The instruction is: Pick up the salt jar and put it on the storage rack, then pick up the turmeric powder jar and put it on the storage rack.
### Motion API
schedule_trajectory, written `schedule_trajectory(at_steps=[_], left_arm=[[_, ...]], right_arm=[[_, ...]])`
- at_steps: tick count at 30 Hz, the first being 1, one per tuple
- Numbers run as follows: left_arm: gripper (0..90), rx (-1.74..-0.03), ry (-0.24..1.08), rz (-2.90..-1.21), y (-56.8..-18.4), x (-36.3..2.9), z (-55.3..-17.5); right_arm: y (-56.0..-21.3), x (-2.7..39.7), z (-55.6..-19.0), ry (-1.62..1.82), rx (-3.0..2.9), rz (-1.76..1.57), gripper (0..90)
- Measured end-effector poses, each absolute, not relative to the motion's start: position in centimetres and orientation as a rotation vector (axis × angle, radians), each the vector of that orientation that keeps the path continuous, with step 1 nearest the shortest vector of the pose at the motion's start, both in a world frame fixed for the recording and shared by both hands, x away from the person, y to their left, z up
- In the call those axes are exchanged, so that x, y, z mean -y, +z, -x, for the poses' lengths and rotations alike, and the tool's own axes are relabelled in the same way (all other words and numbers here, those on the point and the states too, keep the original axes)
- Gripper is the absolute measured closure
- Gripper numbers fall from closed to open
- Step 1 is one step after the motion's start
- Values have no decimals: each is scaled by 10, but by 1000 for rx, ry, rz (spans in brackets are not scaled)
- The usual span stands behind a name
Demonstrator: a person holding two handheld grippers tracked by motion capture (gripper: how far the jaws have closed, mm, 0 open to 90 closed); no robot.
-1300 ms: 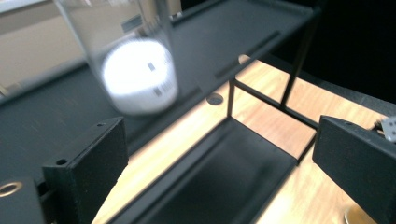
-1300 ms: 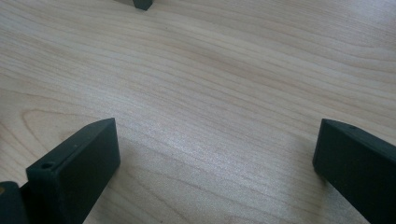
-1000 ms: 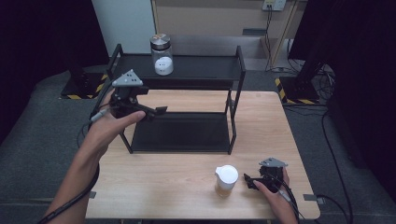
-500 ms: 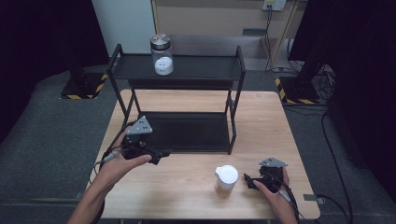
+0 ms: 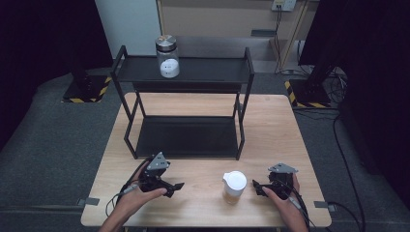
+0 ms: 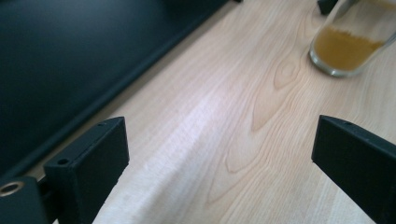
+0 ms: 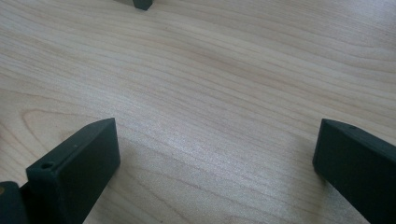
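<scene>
A glass jar with a white lid (image 5: 234, 186) and orange-brown contents stands on the wooden table (image 5: 203, 212) near the front edge. Its base (image 6: 348, 46) appears at the top right of the left gripper view. My left gripper (image 5: 171, 187) rests low on the table to the jar's left, open (image 6: 224, 140), with bare wood between its jaws. To the jar's right, my right gripper (image 5: 256, 186) is also open (image 7: 219, 144) over bare wood. A second glass jar with a metal lid (image 5: 167, 57) and white contents stands on the top shelf of the black rack (image 5: 186, 72).
The rack's lower shelf (image 5: 186, 137) lies behind both grippers and appears dark in the left gripper view (image 6: 70, 56). One black rack foot (image 7: 142, 4) shows ahead of the right gripper. Cables trail off the table's front corners.
My left gripper came down from beside the rack's upper left to the table's front left, now open near the white-lidded jar. The right gripper and both jars stayed put.
</scene>
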State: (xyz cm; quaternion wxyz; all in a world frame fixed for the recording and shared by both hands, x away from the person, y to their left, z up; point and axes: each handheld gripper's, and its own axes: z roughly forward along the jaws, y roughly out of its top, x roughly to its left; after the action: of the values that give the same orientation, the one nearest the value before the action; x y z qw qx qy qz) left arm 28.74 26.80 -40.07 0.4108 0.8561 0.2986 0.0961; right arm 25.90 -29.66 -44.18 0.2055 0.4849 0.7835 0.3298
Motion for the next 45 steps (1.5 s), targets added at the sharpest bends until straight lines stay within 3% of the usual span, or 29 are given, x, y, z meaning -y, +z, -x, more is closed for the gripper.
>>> schedule_trajectory(at_steps=[16,45], left_arm=[[24,-791,277,-2214,-442,-260,-285],[0,-792,325,-2238,-442,-254,-282]], right_arm=[[-442,297,-259,919,-2183,-1352,15],[-442,300,-256,929,-2185,-1346,31]])
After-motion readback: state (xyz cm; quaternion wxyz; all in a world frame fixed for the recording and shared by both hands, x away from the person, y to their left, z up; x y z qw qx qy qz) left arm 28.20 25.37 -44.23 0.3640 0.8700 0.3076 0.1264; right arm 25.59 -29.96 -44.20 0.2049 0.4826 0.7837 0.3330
